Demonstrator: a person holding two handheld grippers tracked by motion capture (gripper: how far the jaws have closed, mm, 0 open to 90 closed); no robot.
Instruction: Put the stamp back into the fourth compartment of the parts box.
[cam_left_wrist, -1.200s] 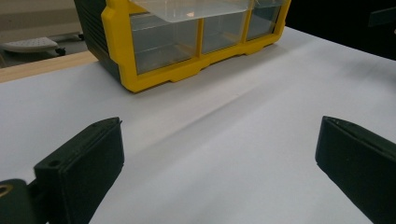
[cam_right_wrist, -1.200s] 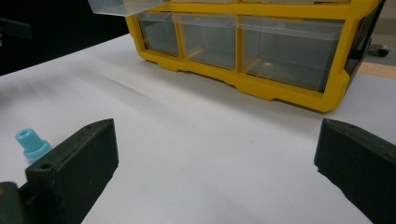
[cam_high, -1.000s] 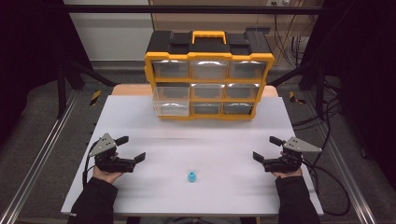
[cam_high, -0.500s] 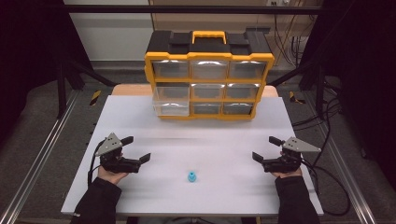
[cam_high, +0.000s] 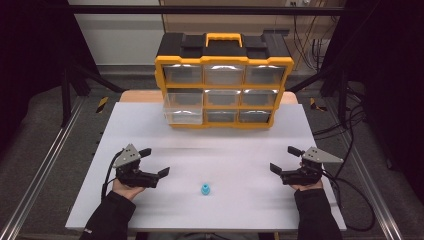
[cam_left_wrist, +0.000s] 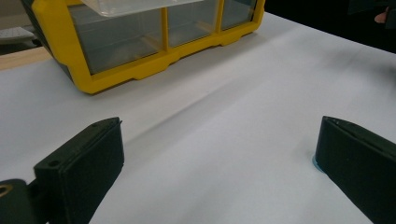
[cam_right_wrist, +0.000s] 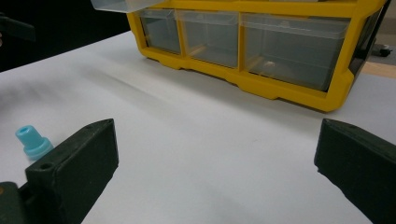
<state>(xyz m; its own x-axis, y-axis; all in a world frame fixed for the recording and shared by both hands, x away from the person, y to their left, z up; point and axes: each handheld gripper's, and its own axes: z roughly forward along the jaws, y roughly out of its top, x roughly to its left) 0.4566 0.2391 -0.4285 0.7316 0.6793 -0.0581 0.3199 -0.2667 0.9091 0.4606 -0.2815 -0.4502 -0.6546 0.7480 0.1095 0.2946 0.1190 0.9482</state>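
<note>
A: Right, where does the small light-blue plastic cap-shaped piece (cam_high: 205, 189) sit?

B: Upright on the white tabletop (cam_high: 230, 150), near the person's edge, roughly midway between the two hands and a little closer to the left one. In the right gripper view (cam_right_wrist: 32, 141) it stands just beyond that gripper's left jaw, its narrow neck on top and a wider base below. In the left gripper view only a sliver of blue (cam_left_wrist: 316, 163) peeks out at the foot of the right-hand jaw.

A: And the black left gripper (cam_high: 152, 163)?

B: Held low over the table in the person's left hand (cam_high: 125, 187), pointing toward the blue piece, jaws spread wide with nothing between them. It is near the piece but apart from it.

A: The black right gripper (cam_high: 285, 159)?

B: Also gaping wide and empty, held in the right hand (cam_high: 306, 185) near the table's right side, well apart from the blue piece.

A: What stands at the back?

B: A yellow and black plastic drawer cabinet with clear drawers (cam_high: 224, 80), three rows of three, with a yellow carry handle on top. One clear plastic drawer at the lower left (cam_high: 183, 111) is pulled partway out toward the person. Whether anything lies inside it I cannot tell.
</note>
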